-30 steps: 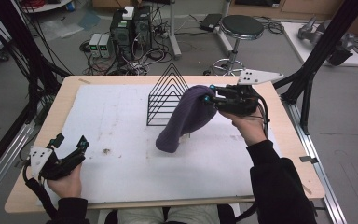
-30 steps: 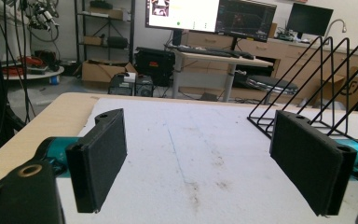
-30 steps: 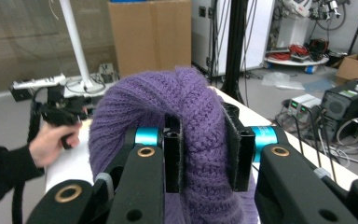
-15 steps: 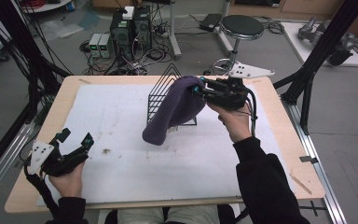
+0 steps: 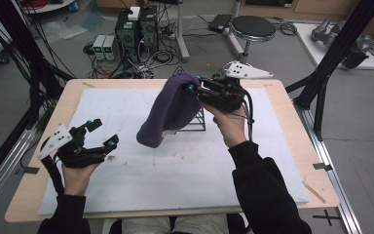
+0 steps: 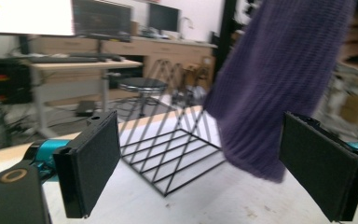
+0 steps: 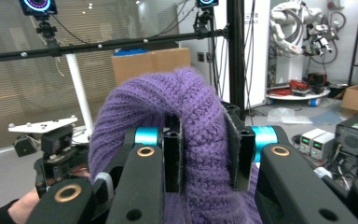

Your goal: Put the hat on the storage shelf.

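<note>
One purple beanie (image 5: 168,113), pinched in your right gripper (image 5: 193,89) above one wire rack (image 5: 193,121); your left gripper (image 5: 101,133) has just been opening (nothing between). White-matted surface (image 5: 126,195), cluttered lab.

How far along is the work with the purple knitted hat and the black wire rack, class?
Done: the right gripper has clamped the purple knitted hat and lifted it off the table. In hand: the hat hangs over the black wire rack. Left: the left gripper, jaws just opened wide and empty, hasn't touched the hat; where the hat ends up can't be told.
</note>
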Action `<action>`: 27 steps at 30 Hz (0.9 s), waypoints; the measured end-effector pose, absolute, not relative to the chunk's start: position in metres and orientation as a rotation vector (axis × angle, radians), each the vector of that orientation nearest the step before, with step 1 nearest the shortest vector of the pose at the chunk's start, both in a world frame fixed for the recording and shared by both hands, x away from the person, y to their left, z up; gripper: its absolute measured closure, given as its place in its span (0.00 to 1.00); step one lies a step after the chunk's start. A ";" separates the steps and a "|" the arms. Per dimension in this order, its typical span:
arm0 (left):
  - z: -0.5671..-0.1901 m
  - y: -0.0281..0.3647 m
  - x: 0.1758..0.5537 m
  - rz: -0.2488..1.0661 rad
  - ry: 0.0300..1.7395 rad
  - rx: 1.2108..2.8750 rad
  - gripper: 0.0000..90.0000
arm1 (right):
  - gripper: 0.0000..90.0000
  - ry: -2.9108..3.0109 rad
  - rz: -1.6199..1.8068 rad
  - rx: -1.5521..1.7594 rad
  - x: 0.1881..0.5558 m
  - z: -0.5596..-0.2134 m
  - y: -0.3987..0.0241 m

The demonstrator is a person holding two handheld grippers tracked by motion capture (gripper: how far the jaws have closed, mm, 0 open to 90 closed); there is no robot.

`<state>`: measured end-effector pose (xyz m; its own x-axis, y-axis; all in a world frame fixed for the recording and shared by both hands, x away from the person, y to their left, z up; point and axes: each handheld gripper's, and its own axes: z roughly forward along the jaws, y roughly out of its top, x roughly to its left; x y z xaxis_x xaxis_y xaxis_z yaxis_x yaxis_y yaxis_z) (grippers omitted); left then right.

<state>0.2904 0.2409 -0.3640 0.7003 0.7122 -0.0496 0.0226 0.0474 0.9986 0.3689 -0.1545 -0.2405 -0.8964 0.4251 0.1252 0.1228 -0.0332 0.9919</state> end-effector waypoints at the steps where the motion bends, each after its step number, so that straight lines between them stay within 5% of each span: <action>1: -0.361 0.238 0.293 0.588 0.631 1.464 0.15 | 0.81 2.017 2.030 0.587 0.369 -0.240 -0.153; 22: -0.355 0.170 0.324 0.381 0.466 1.667 0.25 | 0.81 2.066 1.998 0.645 0.366 -0.238 -0.140; 25: -0.355 0.165 0.325 0.396 0.459 1.697 0.45 | 0.81 2.071 1.985 0.653 0.365 -0.237 -0.142; 27: -0.353 0.163 0.324 0.466 0.459 1.715 0.80 | 0.81 2.079 1.972 0.658 0.364 -0.235 -0.146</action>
